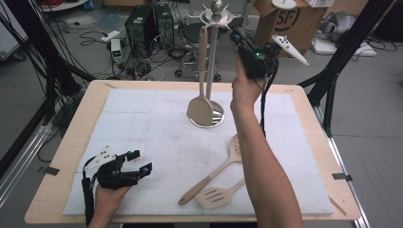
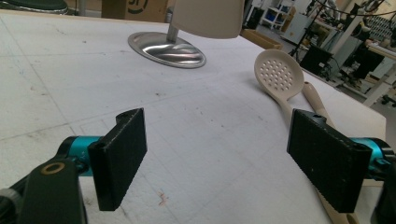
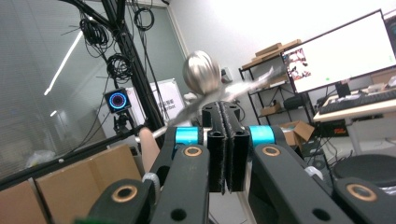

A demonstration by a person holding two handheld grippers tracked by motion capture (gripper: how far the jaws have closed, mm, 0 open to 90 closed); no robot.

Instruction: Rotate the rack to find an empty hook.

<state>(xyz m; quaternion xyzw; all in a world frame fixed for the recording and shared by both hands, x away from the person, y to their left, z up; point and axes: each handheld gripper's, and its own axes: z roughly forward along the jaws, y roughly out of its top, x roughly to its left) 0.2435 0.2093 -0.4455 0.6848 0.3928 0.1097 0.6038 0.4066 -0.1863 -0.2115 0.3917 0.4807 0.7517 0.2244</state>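
Observation:
A metal utensil stand (image 1: 216, 18) rises from a round base (image 1: 215, 118) at the back middle of the white mat. A beige solid spatula (image 1: 201, 102) hangs from one of its hooks. My right gripper (image 1: 235, 34) is raised beside the stand's top, jaws shut with nothing between them; in the right gripper view the stand's ball top (image 3: 201, 72) sits just past the right gripper (image 3: 225, 111). My left gripper (image 1: 142, 161) rests low at the front left, open and empty. In the left gripper view the left gripper (image 2: 224, 156) faces a beige perforated spoon (image 2: 279, 74) and the base (image 2: 167, 46).
The perforated spoon (image 1: 235, 148) and a beige slotted turner (image 1: 217, 195) lie on the mat (image 1: 142, 118) at the front right, partly under the person's right forearm (image 1: 263, 161). Cardboard boxes (image 1: 290, 19), computers and cables crowd the floor behind the table.

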